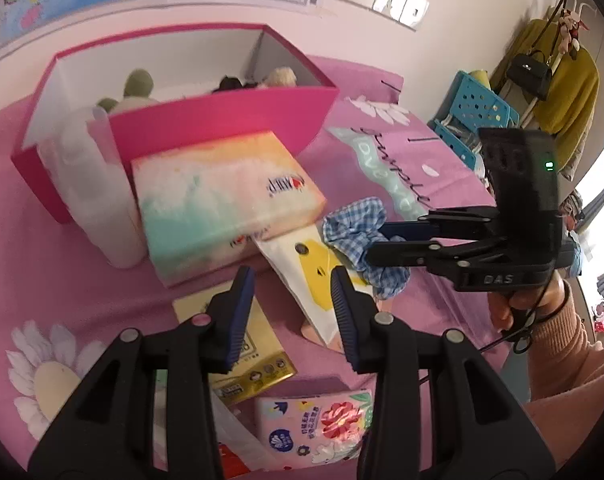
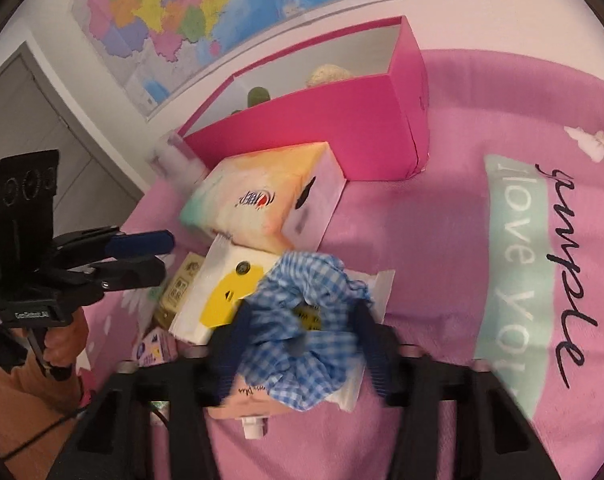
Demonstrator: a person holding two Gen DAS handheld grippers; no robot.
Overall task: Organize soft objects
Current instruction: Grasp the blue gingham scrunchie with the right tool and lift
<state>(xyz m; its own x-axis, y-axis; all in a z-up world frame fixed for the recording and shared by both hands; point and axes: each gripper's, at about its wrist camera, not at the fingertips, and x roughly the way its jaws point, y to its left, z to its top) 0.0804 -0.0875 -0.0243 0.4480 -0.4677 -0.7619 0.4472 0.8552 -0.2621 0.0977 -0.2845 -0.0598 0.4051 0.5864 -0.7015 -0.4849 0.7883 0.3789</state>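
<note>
A blue checked scrunchie [image 2: 302, 316] lies on a white tissue pack with a yellow duck [image 2: 217, 296] on the pink bedspread. My right gripper [image 2: 302, 340] is shut on the scrunchie, its fabric bunched between the pads; in the left wrist view the right gripper [image 1: 376, 243] pinches the scrunchie [image 1: 354, 228] from the right. My left gripper [image 1: 293, 300] hovers open over the duck pack [image 1: 302, 264] with nothing between its fingers. The open pink box [image 1: 221, 120] behind holds a green plush [image 1: 139, 82] and a beige plush [image 1: 279, 77].
A pastel tissue pack [image 1: 221, 192] leans against the box front, beside a translucent bottle [image 1: 89, 184]. A yellow pack [image 1: 257, 356] and a floral pack [image 1: 322, 420] lie near me. Past the bed's right edge stand a blue stool [image 1: 478, 108] and a coat rack [image 1: 562, 92].
</note>
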